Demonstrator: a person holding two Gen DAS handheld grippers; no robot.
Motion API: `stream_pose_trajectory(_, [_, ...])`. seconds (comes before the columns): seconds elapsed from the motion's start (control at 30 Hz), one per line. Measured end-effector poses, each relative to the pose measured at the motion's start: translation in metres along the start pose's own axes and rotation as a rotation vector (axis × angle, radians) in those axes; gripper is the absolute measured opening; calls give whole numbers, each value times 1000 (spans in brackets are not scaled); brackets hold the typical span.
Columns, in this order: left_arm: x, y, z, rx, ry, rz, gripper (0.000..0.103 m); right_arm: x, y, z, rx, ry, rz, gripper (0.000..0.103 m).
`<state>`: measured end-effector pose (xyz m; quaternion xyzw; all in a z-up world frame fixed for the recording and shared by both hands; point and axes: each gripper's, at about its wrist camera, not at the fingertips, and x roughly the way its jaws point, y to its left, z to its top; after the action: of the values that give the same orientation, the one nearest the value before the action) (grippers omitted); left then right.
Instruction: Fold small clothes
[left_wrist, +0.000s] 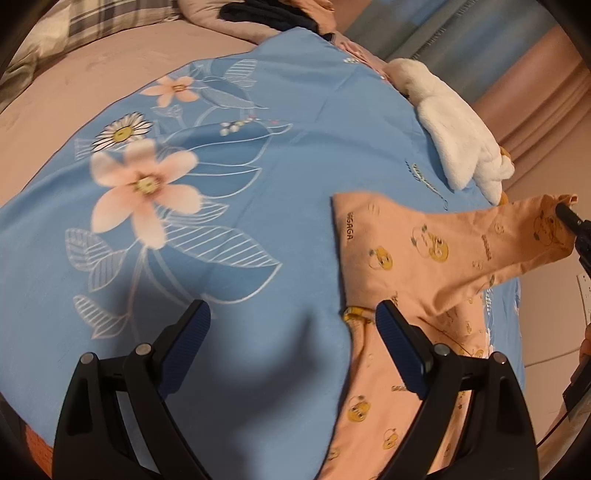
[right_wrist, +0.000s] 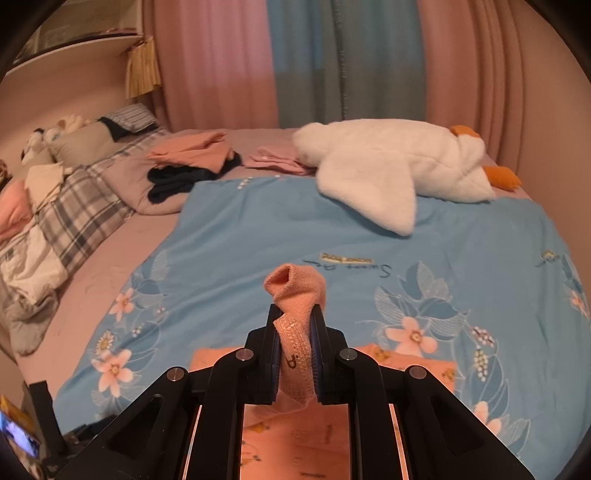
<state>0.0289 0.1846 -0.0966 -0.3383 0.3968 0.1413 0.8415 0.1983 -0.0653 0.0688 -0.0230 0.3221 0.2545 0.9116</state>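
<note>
One small orange garment (left_wrist: 417, 258), printed with yellow cartoon figures, lies on the blue flowered quilt (left_wrist: 258, 177) that covers the bed, and the fold turns on how its raised part runs between the two hands. In the left wrist view most of the cloth lies flat at the lower right, while one sleeve or leg of it stretches up and away to the far right edge, where the right gripper (left_wrist: 569, 218) pinches its cuff. The right wrist view confirms the hold: the right gripper (right_wrist: 295, 354) is closed on the ribbed cuff (right_wrist: 295, 295), which sticks up beyond the fingers, and the rest of the garment hangs down beneath toward the quilt.

The left gripper (left_wrist: 291, 325) is spread wide and holds nothing. It hovers just above the quilt, with one finger over bare blue cloth and the other over the near part of the garment. So the garment lies to the right of the left gripper, its lifted part running from the flat body out to the right hand.

The right hand likely has to carry the cuff across the body, while the nearer left hand could pin the flat part. A white plush goose (right_wrist: 399, 173) lies well apart, farther up the bed.
</note>
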Motion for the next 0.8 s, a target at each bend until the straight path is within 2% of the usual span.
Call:
stream_pose_trajectory(0.13, [9,-13,7,21,10,-15,88,0,-17,-3,26,3,-23,15])
stream_pose_trajectory(0.23, [19,-22,12,36,27,-23,81,2,-29,-6,42,12,-32,15])
stream_pose_trajectory(0.5, [45,-49,19,109,82,-68,55,3,-53,-16,88,26,-52,15])
stream_pose_trajectory(0.63, [57,-63,20,149,101,-75,46,6,-62,-19,109,38,-61,15])
stream_pose_trajectory(0.77, [69,-73,20,170,126,-100,28,8,-72,-24,132,45,-68,15])
stream_pose_trajectory(0.8, [73,-75,20,179,138,-100,27,8,-75,-25,136,46,-74,15])
